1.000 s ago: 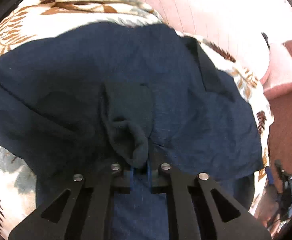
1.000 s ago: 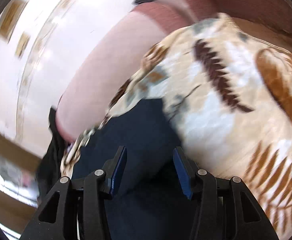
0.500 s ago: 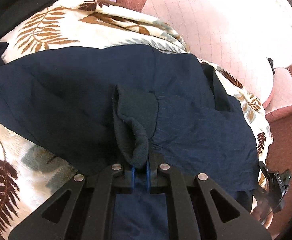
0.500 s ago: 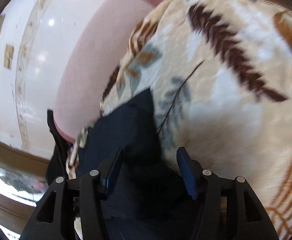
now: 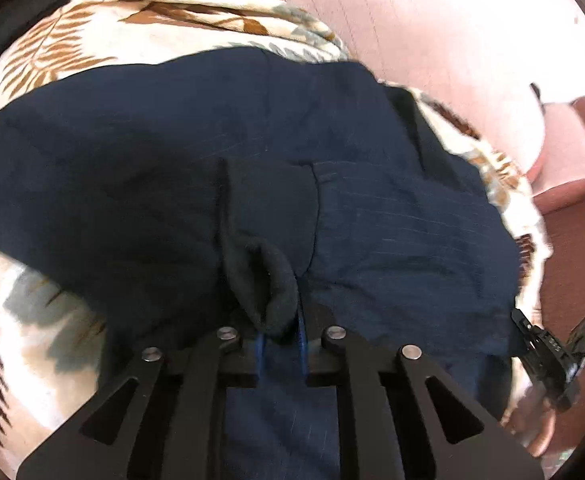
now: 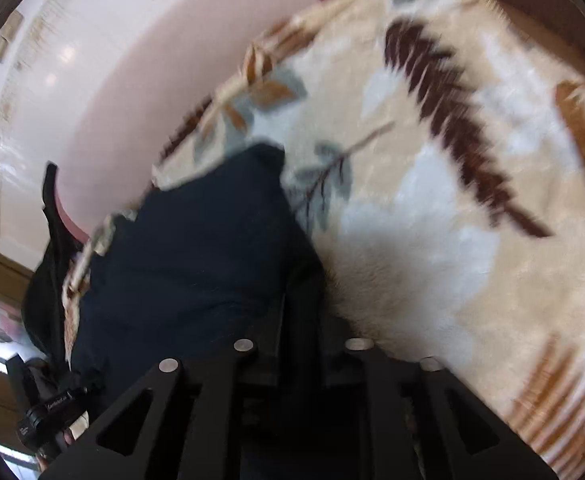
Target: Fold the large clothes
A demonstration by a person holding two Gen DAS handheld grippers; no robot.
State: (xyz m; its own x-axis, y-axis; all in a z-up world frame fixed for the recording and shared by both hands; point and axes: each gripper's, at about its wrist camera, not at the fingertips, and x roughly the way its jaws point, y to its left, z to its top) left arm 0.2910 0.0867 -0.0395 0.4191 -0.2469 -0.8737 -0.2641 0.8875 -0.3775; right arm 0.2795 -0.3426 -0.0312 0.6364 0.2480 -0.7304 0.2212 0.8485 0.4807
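While spread on leaf-print blanket (image 5: 92,44) | navy garment (image 5: 152,152): part-folded, more folds left | left gripper (image 5: 280,340): jaws gripping dark cuff (image 5: 268,292) | right gripper (image 6: 300,344): jaws just closing on garment edge, near blanket's edge

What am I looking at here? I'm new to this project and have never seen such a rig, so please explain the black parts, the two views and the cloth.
There is no robot. A person holds a two-finger tool in each hand, and each tool carries a wide-angle camera that looks forward along its fingers. The black struts at the bottom of each picture are the tool itself.

In the left view, the left tool pinches a dark ribbed cuff of a navy garment, which lies spread on a leaf-patterned blanket. The right tool shows at the lower right edge.

In the right view, the right tool has just been closing and now grips a dark edge of the same garment. Beyond the blanket there is shiny pale floor.
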